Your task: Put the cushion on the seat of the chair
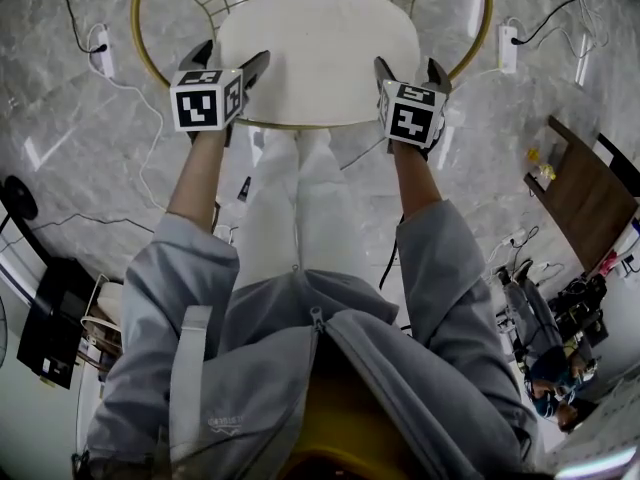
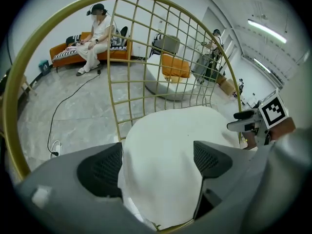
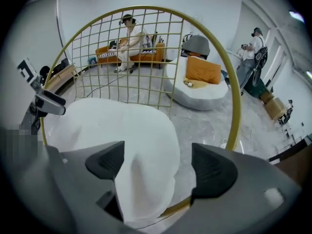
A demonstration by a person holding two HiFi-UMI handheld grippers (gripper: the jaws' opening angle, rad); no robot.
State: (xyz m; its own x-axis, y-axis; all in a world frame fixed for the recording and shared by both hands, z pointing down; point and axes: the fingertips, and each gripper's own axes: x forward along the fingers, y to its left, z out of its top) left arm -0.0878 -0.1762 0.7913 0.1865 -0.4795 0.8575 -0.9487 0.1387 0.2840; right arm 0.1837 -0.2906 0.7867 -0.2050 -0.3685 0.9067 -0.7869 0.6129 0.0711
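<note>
One wide floor [image 1: 80,168] of grey marble under everything. Far at the back, in the left gripper view, an orange sofa [image 2: 68,55] with a seated person [image 2: 95,33] on it. Much nearer, a chair [image 3: 236,104] with a round golden frame and a back of golden wire grid, standing just before the legs in white trousers [image 1: 290,208]. On the seat of this chair, the white cushion [image 1: 318,53]: lying flat, covering nearly the whole seat, front edge at the golden rim. At the front left part of the cushion, the left gripper [image 1: 232,58], pointing steeply down. Jaws spread wide; near edge of the cushion between them, not pinched by the dark pads [image 2: 100,169]. At the front right part, the right gripper [image 1: 410,68], pointing down in the same manner. Jaws also spread wide; a low fold of the white fabric between them, close beside one pad, not squeezed. On each gripper a cube with black and white square markers: left cube [image 1: 205,98] and right cube [image 1: 412,113]. Smallest of all, two white sockets on the floor: one power strip [image 1: 100,53] on the left gripper's side of the chair, a second power strip [image 1: 508,46] on the other side, both well apart from the cushion.
</note>
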